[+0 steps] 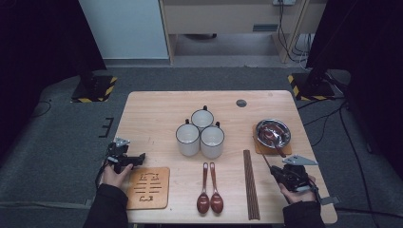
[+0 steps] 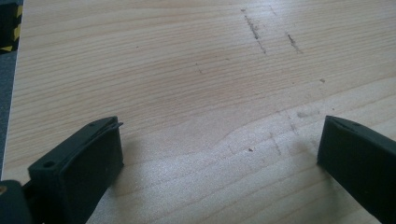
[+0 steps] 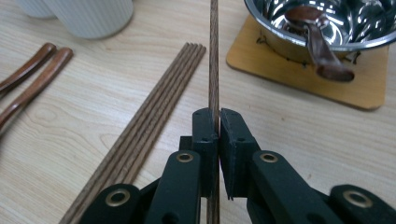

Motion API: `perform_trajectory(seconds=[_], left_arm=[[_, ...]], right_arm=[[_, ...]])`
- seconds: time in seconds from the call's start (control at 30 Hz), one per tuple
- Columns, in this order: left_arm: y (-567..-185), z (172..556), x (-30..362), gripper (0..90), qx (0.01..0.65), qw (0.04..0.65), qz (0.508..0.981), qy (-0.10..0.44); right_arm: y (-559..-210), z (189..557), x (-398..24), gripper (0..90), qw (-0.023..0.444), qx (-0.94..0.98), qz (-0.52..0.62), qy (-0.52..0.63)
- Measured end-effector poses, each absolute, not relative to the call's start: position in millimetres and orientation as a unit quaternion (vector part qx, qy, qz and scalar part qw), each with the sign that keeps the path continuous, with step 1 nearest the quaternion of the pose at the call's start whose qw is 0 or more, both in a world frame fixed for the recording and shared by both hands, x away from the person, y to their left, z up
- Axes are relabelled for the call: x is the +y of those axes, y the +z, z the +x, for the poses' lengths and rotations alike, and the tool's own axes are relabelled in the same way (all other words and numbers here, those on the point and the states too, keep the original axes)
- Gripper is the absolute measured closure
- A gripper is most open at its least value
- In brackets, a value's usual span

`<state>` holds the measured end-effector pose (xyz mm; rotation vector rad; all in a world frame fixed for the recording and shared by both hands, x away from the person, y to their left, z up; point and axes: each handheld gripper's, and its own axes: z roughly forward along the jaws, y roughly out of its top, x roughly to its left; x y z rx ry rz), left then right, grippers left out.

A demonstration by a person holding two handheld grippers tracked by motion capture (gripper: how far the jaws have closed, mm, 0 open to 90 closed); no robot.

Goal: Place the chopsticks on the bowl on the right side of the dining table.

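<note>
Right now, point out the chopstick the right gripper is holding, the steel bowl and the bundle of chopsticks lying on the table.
held chopstick (image 3: 214,56), right gripper view, on its shaft above the jaws.
steel bowl (image 3: 280,46), right gripper view, on its outer wall.
bundle of chopsticks (image 3: 154,109), right gripper view, on the middle of the sticks.

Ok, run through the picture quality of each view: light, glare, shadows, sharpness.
High view: the table is evenly lit, the surroundings fall dark and detail is soft. Left gripper view: the open jaws cast soft shadows on the wood, and the grain is sharp at mid-distance. Right gripper view: bright glare on the steel bowl; the chopstick clamped in the right gripper is crisp, and the mugs behind are slightly soft.
</note>
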<state>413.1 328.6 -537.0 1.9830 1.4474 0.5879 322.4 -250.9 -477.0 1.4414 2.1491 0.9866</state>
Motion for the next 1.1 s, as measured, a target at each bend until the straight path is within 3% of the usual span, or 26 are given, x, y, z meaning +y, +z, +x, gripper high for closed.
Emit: perform_trajectory(seconds=[1.1], left_arm=[[-537.0, 413.1, 328.6, 0.0, 0.546, 0.304, 0.748, 0.222]], right_arm=[[-435.0, 339.8, -251.6, 85.3, 0.216, 0.735, 0.5, 0.404]])
